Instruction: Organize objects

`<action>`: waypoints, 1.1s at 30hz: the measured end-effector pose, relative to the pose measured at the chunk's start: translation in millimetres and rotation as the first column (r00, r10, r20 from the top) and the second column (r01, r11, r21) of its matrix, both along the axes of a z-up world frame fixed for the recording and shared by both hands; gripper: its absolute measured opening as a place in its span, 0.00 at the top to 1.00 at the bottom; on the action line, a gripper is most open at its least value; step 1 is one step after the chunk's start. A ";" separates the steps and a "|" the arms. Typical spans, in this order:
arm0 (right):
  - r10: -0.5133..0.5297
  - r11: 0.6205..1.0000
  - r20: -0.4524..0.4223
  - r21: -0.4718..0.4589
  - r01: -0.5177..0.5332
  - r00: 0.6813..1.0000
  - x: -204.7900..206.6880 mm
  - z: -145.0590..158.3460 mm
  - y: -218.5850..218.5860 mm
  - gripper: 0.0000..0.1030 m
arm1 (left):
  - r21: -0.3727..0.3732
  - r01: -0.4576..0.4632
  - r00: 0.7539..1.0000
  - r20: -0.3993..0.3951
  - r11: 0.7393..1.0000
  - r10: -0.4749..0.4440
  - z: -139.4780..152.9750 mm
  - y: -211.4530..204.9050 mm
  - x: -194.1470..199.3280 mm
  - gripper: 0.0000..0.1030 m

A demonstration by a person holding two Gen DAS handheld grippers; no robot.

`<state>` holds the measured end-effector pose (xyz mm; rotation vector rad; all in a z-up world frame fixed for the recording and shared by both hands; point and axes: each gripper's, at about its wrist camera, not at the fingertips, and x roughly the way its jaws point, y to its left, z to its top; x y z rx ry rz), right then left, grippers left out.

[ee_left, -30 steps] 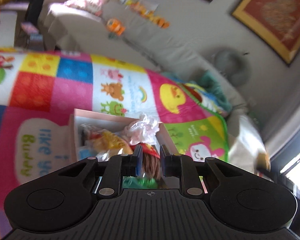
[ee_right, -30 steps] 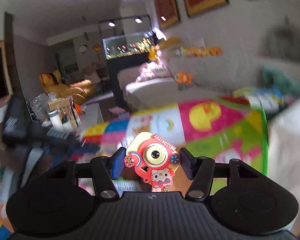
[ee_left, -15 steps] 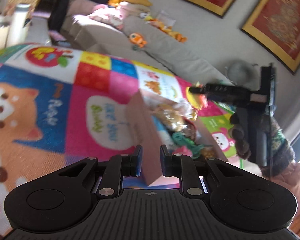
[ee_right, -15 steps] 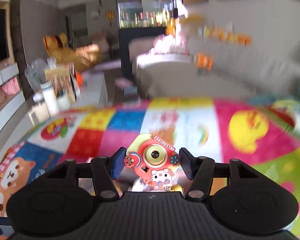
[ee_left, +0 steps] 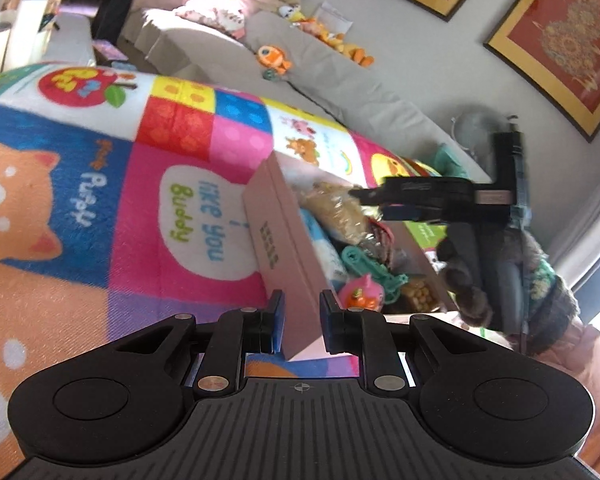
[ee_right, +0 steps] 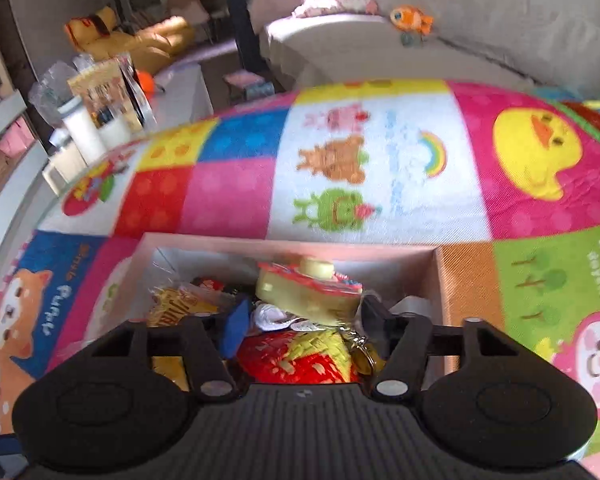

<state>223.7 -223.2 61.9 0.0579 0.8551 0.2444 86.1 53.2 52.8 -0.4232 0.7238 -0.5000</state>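
Over the pink box [ee_right: 440,280], the right gripper [ee_right: 300,320] spreads its jaws, and the toy camera [ee_right: 308,288] tips flat between them onto the toys inside. At the box's near wall, the left gripper [ee_left: 302,320] clamps the rim.

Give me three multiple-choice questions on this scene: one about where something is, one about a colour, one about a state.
1. Where is the toy camera? A on the sofa; B over the box's contents; C on the blanket.
2. The box is: A green; B pink; C black.
3. The left gripper is: A wide open; B holding a plush fish; C shut on the box's wall.
Answers: B, it hangs tilted above the packets inside; B, its walls are pink; C, the near wall sits clamped between its jaws.
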 end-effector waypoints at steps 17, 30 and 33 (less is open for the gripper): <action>0.101 0.985 0.247 -0.162 -0.062 0.964 -190.2 1.9 -60.6 0.28 | 0.283 -0.128 0.991 0.003 0.951 0.133 8.5 -67.8 45.3 0.54; 0.153 0.982 0.218 -0.144 -0.123 0.964 -164.0 -28.0 7.4 0.35 | 0.344 -0.276 0.960 0.054 0.897 0.275 -3.3 -2.6 42.1 0.05; 0.166 0.979 0.228 -0.151 -0.134 0.959 -155.7 -29.4 27.9 0.35 | 0.354 -0.289 0.955 0.044 0.889 0.293 -8.6 12.7 46.8 0.05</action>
